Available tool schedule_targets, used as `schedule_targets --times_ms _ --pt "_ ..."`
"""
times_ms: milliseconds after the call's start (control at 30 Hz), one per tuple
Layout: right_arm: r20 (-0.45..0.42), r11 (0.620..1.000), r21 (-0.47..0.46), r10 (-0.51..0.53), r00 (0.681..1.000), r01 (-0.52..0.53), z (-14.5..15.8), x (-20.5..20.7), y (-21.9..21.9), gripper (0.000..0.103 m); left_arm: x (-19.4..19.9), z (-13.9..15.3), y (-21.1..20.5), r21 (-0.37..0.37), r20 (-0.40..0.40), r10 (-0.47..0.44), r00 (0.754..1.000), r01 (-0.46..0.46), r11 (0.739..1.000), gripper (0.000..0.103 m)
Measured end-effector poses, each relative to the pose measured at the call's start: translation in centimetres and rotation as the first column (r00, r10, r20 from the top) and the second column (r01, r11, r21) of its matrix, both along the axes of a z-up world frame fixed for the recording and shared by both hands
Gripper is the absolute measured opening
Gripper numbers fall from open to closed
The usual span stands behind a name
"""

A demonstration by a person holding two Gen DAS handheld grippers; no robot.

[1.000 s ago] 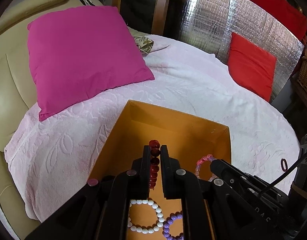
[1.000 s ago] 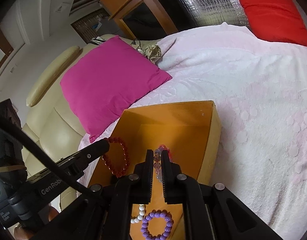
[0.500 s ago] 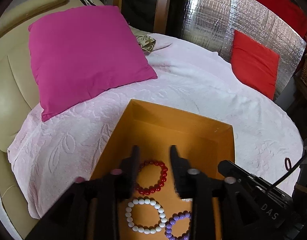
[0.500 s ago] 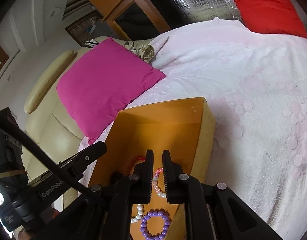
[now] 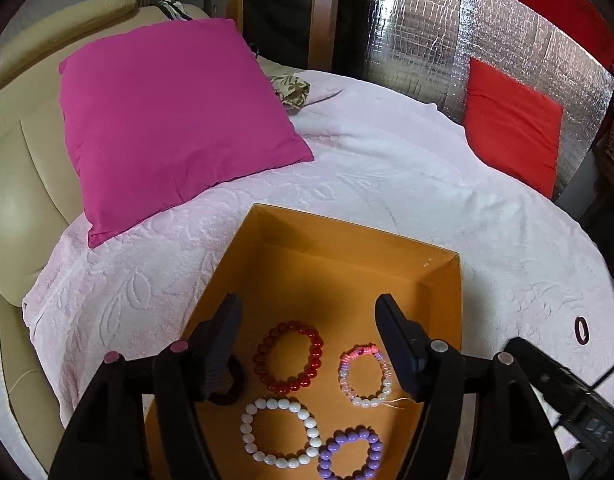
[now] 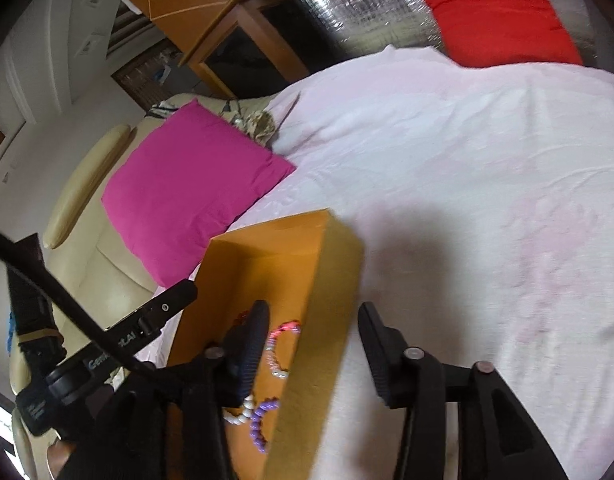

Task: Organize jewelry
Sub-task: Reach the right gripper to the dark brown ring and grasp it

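We have just let go: both the left gripper [image 5: 307,320] and the right gripper [image 6: 313,322] are opening their jaws with nothing between them, leaving the red bracelet [image 5: 287,357] and pink bracelet [image 5: 365,375] lying in the orange box [image 5: 347,256], so a small ring [image 5: 580,330] on the bed [image 5: 387,168] looks next.

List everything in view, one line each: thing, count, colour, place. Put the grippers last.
orange box: 1, orange, on the blanket, open top.
red bracelet: 1, dark red beads, on the box floor.
pink bracelet: 1, pink and white beads, box floor, right of the red one.
white bracelet: 1, white beads, box floor, near side.
purple bracelet: 1, purple beads, box floor, nearest corner.
dark ring: 1, dark, on the blanket right of the box.
blanket: 1, pale pink.
magenta cushion: 1, against the cream sofa.
red cushion: 1, against the silver foil panel.
left gripper: black, jaws opening, nothing between them, over the box.
right gripper: black, jaws opening, straddling the box's right wall.
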State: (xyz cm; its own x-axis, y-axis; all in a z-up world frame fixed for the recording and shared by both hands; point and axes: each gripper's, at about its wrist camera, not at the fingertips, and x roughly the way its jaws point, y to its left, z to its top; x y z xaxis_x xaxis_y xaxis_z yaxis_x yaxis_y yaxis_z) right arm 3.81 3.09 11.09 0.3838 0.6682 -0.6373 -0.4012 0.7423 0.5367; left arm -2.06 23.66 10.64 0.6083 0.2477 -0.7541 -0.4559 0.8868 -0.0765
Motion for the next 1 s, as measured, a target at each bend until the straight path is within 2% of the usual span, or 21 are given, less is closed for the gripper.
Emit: schedule_targets --times_ms 167,367,600,733,867,1000 --pt "0.023 0.999 -0.02 -0.048 0.999 0.049 0.8 -0.3 -3.8 0.05 0.6 0.2 -1.9 0.022 -0.009 -0.045 0.999 0.046 0.999 0.071" --pt "0.051 0.989 -0.075 -0.126 0.991 0.13 0.9 -1.0 -8.8 0.053 1.1 1.2 -5.8 0.1 0.014 -0.134 0.991 0.132 0.986 0.073" --pt "0.064 0.971 -0.042 -0.232 0.971 0.235 1.0 -0.5 -15.0 0.053 1.9 2.0 -10.3 0.155 0.05 -0.233 0.971 0.223 0.962 0.075" --pt "0.052 0.948 -0.009 -0.318 0.947 0.319 0.8 0.7 -19.8 0.053 2.4 1.9 -13.4 0.211 0.041 -0.292 0.956 0.277 0.937 0.076" --pt "0.006 0.906 -0.003 -0.423 0.906 0.423 -0.6 2.5 -24.7 0.053 3.0 1.3 -16.3 0.229 0.016 -0.343 0.939 0.331 0.916 0.076" --pt "-0.05 0.869 -0.027 -0.495 0.868 0.494 -2.5 4.3 -27.7 0.053 3.4 0.7 -19.0 0.243 -0.01 -0.39 0.921 0.38 0.892 0.076"
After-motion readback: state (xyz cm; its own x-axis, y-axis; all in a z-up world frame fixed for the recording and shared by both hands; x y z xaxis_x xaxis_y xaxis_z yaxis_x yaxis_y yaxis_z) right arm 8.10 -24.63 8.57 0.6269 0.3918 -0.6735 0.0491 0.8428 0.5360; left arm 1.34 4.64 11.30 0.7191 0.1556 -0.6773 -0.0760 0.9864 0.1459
